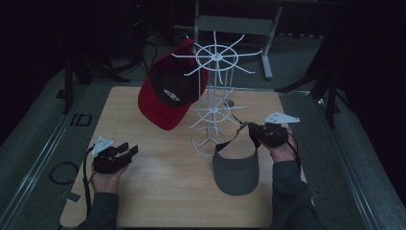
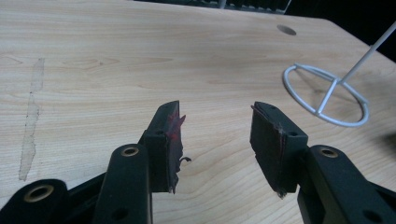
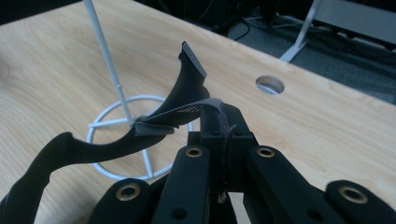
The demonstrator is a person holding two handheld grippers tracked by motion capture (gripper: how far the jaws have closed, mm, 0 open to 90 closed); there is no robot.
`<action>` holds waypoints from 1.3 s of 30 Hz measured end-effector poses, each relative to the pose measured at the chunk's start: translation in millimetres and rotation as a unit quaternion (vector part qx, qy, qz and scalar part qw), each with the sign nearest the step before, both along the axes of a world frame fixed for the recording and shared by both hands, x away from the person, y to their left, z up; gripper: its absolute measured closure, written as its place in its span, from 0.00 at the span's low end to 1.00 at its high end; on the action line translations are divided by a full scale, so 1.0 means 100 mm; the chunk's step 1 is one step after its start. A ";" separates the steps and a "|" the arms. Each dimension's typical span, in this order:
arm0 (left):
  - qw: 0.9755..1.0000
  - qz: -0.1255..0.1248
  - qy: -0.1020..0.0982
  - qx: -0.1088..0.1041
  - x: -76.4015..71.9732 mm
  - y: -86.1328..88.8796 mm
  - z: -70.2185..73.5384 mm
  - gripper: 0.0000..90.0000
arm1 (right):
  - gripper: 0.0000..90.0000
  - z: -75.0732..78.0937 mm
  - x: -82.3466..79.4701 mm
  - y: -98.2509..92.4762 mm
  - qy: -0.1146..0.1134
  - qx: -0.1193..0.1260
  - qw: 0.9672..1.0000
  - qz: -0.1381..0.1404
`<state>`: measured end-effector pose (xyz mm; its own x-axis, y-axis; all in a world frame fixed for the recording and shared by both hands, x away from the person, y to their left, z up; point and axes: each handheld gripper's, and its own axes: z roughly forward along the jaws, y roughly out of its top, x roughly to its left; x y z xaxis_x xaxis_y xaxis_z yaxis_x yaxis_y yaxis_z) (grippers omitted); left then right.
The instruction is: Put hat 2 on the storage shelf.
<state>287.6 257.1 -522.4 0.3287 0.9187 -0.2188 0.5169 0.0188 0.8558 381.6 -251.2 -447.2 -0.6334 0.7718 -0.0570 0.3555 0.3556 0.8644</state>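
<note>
Black jaws of the right hand-held gripper (image 3: 223,135) are closed on the strap of the grey visor (image 1: 235,171), which hangs just above the desk (image 1: 158,191) beside the white rack (image 1: 215,86). I judge the step is lifting the visor to hang it; next, the strap must go over 1 free prong. In the left gripper view, the left hand-held gripper (image 2: 215,140) is open and empty. The high view adds the red cap (image 1: 167,96) on the rack.

Red cap (image 1: 167,96) hangs on an upper arm of the white wire rack (image 1: 215,96), left side. Rack's ring base (image 2: 325,95) sits on the wooden table (image 1: 163,177). Round cable hole (image 3: 270,84) in tabletop near far edge. Black cable loop (image 1: 63,172) off table's left edge.
</note>
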 end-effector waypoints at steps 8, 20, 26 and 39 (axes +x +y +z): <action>1.000 -0.008 0.001 0.011 -0.02 -0.03 -0.06 0.59 | 1.00 0.17 -0.05 -0.07 -0.015 0.013 1.000 0.002; 1.000 -0.016 0.000 0.024 -0.01 -0.07 -0.15 0.59 | 1.00 0.41 -0.12 -0.16 -0.042 0.018 0.999 0.003; 1.000 -0.013 0.000 0.016 -0.02 -0.04 -0.17 0.59 | 1.00 0.54 -0.16 -0.18 -0.055 0.018 0.998 0.003; 1.000 -0.009 -0.003 0.008 -0.04 -0.02 -0.19 0.59 | 1.00 0.72 -0.18 -0.20 -0.073 0.030 0.997 0.017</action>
